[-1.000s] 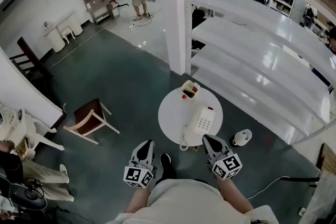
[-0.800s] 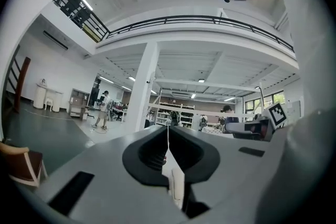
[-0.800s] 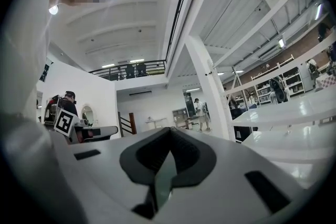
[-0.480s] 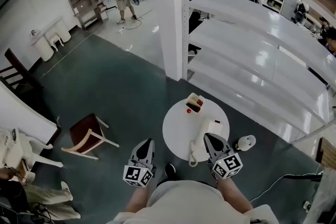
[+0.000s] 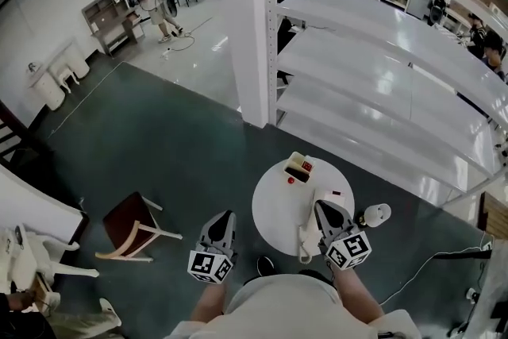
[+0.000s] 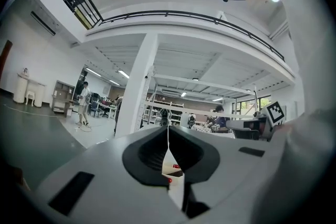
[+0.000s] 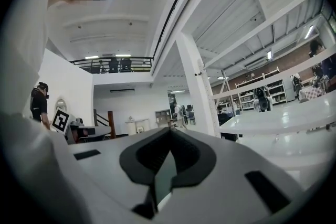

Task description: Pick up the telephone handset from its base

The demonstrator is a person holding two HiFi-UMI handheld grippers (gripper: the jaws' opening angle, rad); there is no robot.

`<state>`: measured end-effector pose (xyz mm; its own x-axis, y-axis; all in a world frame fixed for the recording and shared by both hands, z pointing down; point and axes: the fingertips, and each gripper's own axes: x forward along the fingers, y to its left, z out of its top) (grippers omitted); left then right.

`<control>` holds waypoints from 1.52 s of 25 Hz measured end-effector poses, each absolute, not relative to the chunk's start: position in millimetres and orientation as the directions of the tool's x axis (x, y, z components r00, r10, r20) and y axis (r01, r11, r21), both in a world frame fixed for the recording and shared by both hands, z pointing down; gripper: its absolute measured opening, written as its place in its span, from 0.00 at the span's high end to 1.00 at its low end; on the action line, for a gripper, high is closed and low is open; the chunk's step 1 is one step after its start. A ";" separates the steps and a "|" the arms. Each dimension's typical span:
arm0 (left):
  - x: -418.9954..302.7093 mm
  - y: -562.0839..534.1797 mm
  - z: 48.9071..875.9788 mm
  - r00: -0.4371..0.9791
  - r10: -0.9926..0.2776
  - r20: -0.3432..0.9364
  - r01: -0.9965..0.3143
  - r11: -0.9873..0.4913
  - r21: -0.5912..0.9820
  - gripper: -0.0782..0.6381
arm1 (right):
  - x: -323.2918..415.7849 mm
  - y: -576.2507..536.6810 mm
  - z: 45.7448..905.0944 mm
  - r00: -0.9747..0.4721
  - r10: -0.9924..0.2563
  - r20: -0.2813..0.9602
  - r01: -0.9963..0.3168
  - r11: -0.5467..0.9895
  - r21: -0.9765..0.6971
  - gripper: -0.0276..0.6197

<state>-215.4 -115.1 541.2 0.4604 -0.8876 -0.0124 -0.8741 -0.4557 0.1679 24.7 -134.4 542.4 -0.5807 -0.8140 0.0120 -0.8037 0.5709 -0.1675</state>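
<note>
A white telephone (image 5: 326, 194) sits on a small round white table (image 5: 274, 206) in the head view. Its handset is mostly hidden under my right gripper (image 5: 321, 206), and only the curled cord (image 5: 304, 248) shows at the table's near edge. The right gripper hangs over the phone, shut and empty. My left gripper (image 5: 226, 215) is left of the table over the floor, its jaws together with nothing in them. A white box with red print (image 5: 299, 165) stands at the table's far side. That box (image 6: 174, 168) also shows low between the jaws in the left gripper view.
A white pillar (image 5: 242, 28) and long white shelves (image 5: 381, 67) rise behind the table. A brown chair (image 5: 131, 226) stands on the floor at left. A white round object (image 5: 375, 214) and a cable (image 5: 429, 266) lie right of the table. A person (image 5: 151, 0) stands far back.
Both grippers have moved forward toward the table. The table has drawn closer, and the right gripper now covers most of the telephone. Both stay shut.
</note>
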 end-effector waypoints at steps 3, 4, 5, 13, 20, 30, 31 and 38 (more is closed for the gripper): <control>-219.5 -127.2 545.4 0.481 -0.877 -0.011 -0.864 -0.476 0.164 0.86 | 19.9 -142.7 543.4 -0.565 -0.825 0.009 -0.815 0.556 -0.163 0.95; -219.4 -130.9 546.7 0.486 -0.874 -0.009 -0.861 -0.481 0.165 0.86 | 19.3 -144.8 543.7 -0.560 -0.828 0.010 -0.818 0.552 -0.163 0.95; -218.7 -134.2 547.2 0.491 -0.871 -0.007 -0.858 -0.485 0.168 0.86 | 19.3 -146.5 543.5 -0.556 -0.831 0.012 -0.821 0.547 -0.163 0.95; -212.5 -148.9 546.2 0.513 -0.859 -0.002 -0.844 -0.504 0.182 0.86 | 21.4 -154.5 543.2 -0.538 -0.842 0.024 -0.832 0.527 -0.176 0.95; -206.8 -154.9 542.7 0.496 -0.868 -0.004 -0.854 -0.489 0.180 0.86 | 20.0 -159.6 540.7 -0.568 -0.823 0.022 -0.812 0.556 -0.177 0.95; -185.8 -162.6 540.3 0.497 -0.868 0.006 -0.855 -0.488 0.177 0.86 | 36.6 -166.0 546.9 -0.572 -0.819 0.039 -0.808 0.556 -0.193 0.95; -183.7 -162.8 540.6 0.497 -0.867 0.007 -0.854 -0.489 0.177 0.86 | 38.9 -165.8 548.7 -0.569 -0.821 0.042 -0.811 0.552 -0.194 0.95; -173.6 -168.5 542.4 0.502 -0.865 0.019 -0.853 -0.491 0.175 0.86 | 50.6 -167.0 579.8 -0.555 -0.826 0.095 -0.828 0.538 -0.158 0.95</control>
<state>-173.6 -168.5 542.4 0.5021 -0.8646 0.0192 -0.8531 -0.4915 0.1751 50.6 -167.0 579.8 -0.5550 -0.8264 0.0953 -0.8281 0.5379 -0.1577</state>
